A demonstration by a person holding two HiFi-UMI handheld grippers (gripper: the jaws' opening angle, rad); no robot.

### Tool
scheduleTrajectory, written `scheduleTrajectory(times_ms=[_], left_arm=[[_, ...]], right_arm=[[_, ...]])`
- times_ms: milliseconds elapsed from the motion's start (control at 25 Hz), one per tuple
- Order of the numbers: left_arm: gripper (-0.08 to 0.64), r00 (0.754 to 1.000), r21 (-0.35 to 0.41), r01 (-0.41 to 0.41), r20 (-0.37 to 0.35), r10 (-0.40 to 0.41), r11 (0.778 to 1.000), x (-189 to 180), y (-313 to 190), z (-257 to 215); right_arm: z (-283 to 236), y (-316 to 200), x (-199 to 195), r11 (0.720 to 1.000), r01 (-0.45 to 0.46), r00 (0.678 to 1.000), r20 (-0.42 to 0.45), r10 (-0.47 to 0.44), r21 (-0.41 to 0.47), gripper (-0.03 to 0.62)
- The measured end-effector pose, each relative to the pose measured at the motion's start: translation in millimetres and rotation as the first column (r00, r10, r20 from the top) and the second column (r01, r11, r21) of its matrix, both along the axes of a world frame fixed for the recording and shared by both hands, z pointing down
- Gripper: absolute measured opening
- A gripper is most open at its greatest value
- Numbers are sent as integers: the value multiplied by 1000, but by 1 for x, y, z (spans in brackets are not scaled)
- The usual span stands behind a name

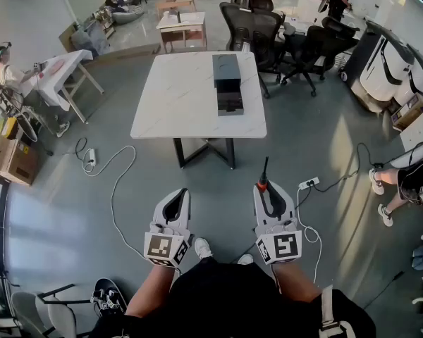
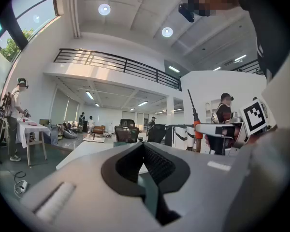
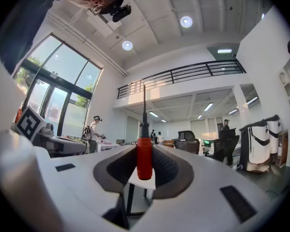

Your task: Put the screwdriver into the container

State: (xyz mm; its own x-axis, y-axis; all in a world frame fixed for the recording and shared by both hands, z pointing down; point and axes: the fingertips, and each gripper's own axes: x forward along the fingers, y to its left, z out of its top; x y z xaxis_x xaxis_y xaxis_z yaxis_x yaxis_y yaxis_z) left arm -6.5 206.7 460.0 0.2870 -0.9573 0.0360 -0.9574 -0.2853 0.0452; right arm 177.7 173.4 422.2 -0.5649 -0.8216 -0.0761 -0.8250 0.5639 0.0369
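A screwdriver (image 1: 264, 175) with a red handle and a dark shaft stands between the jaws of my right gripper (image 1: 265, 190), which is shut on the handle (image 3: 144, 158); the shaft sticks out past the fingertips. My left gripper (image 1: 178, 198) is level beside it, shut and with nothing in it (image 2: 143, 148). From the left gripper view the screwdriver (image 2: 196, 127) shows at the right. The container (image 1: 228, 83), a long dark box, lies on the white table (image 1: 176, 97) some way ahead of both grippers, across bare floor.
Black office chairs (image 1: 257, 23) crowd the table's far right side. Cables and power strips lie on the floor at left (image 1: 90, 159) and right (image 1: 308, 183). A seated person's legs (image 1: 402, 182) are at the right. A small white table (image 1: 56, 72) stands at the left.
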Motion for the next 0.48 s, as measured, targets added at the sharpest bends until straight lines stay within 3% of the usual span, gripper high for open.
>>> scheduleTrajectory(times_ms=[480], left_arm=[[10,1000,0,1,-22,-1,1000,-12,-8,2]], right_arm=[[5,-9,-16,1000,-12,1000,5,12,-13,98]])
